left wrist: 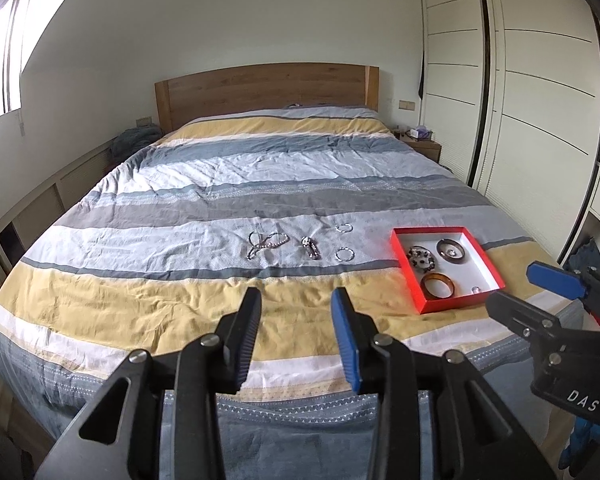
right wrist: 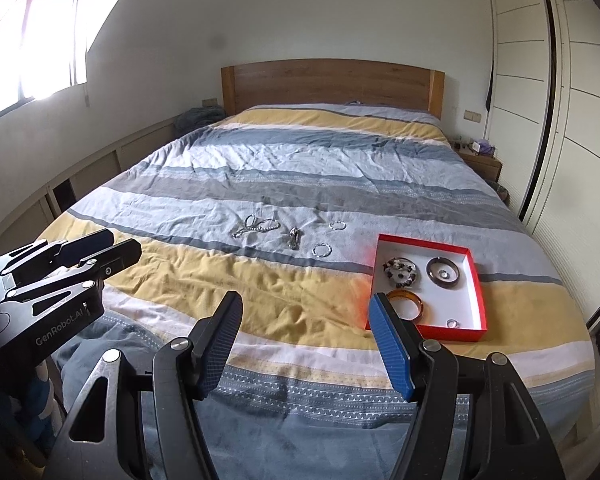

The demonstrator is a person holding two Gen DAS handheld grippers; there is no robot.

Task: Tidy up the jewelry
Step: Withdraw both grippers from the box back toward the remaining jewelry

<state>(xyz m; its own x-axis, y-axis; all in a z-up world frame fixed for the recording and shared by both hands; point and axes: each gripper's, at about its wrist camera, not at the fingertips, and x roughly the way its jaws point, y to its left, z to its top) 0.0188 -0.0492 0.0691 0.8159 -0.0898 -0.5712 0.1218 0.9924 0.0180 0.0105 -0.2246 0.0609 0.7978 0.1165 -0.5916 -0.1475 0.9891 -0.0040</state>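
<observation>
We see a bed (left wrist: 148, 300) covered by a wrinkled cotton duvet in wide yellow, grey, blue and white stripes, with a flat wooden headboard (left wrist: 268, 88) at the far edge. Near the foot edge, towards the right corner, sits a shallow square red box (left wrist: 414, 282) with a white inside. It holds a beaded bracelet (left wrist: 422, 258), a dark round bangle (left wrist: 452, 250), an amber bangle (left wrist: 438, 286) and a small ring (left wrist: 475, 289). On the duvet left of the box lie a tangled silver chain (left wrist: 266, 243), a small metal clasp piece (left wrist: 311, 249) and two thin silver hoops (left wrist: 344, 254), one behind the other. Our left gripper (left wrist: 296, 336) hangs above the foot edge, jaws apart and holding nothing. Our right gripper (right wrist: 306, 340) hangs wide open, also bare, just before the box.
</observation>
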